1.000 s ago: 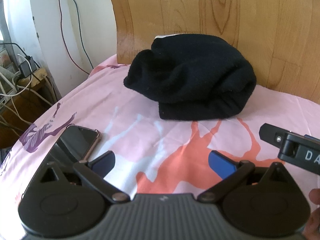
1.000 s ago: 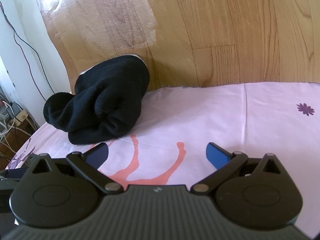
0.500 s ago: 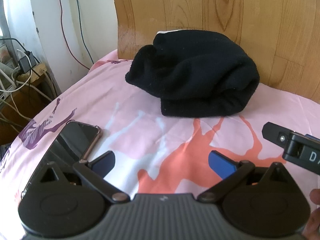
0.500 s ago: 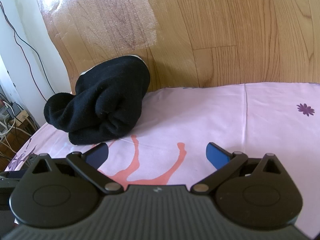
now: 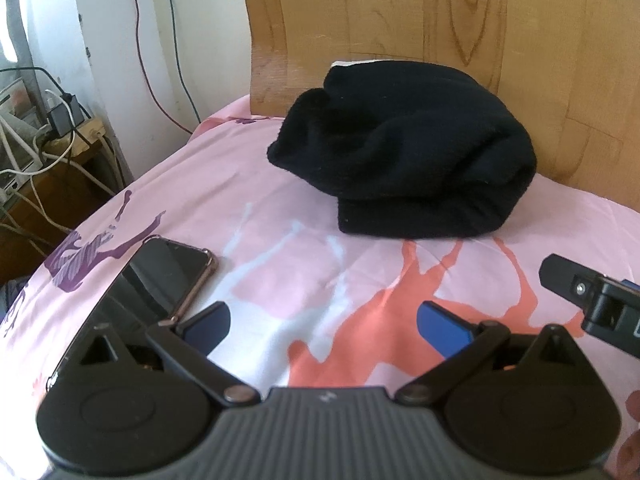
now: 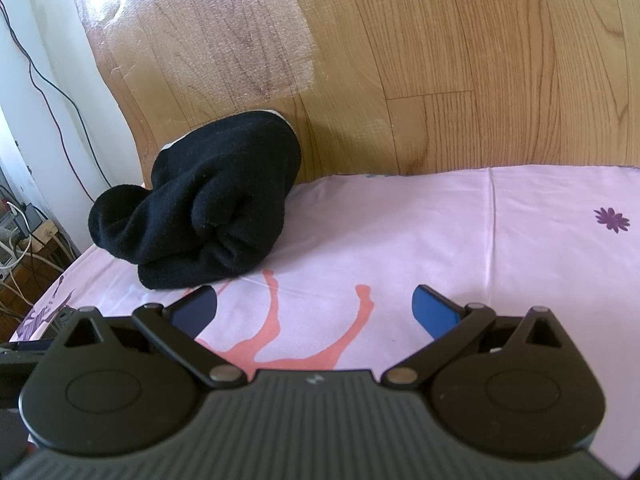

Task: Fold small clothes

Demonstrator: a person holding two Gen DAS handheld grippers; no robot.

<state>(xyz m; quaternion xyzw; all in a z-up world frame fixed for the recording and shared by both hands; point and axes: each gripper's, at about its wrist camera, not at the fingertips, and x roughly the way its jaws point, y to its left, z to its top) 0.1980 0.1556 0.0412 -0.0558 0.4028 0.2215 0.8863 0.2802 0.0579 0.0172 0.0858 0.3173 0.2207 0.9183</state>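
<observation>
Left black two-finger gripper [image 5: 323,322] wide open, empty, slightly closer than before | right black two-finger gripper [image 6: 314,311] wide open, empty, unmoved | dark rectangular smartphone [image 5: 154,280] at 9 o'clock | bundled black fleece garment [image 5: 404,168] at 12 o'clock on pink patterned bedsheet [image 5: 248,200], touching wooden headboard [image 5: 440,12], long axis left-right, unchanged.

Garment [image 5: 404,152] on bedsheet [image 5: 280,208], against headboard [image 5: 480,20]; phone [image 5: 156,280] front-left.
</observation>
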